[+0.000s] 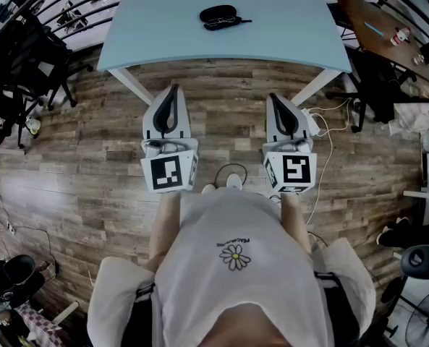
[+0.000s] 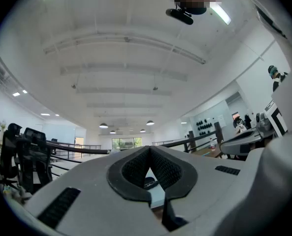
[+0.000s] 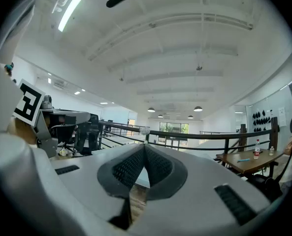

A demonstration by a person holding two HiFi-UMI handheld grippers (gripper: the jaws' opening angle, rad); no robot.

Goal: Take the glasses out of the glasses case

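Note:
A black glasses case [image 1: 218, 12] lies on the light blue table [image 1: 156, 27], near its middle. Dark-framed glasses [image 1: 229, 24] rest against the case's near side. Both grippers hang side by side short of the table's front edge, above the wooden floor. My left gripper [image 1: 173, 90] is shut with nothing between its jaws. My right gripper [image 1: 274, 98] is also shut and empty. In the left gripper view the left gripper [image 2: 149, 149] has its tips touching, and the case [image 2: 148, 183] shows small through the gap below them. The right gripper [image 3: 145, 146] points level at the table edge.
White table legs [image 1: 133, 85] slant down toward the floor just ahead of the grippers. A brown table [image 1: 388, 31] with a bottle stands at the upper right. Black office chairs [image 1: 19, 63] and railings crowd the left. A white cable [image 1: 328, 150] trails over the floor.

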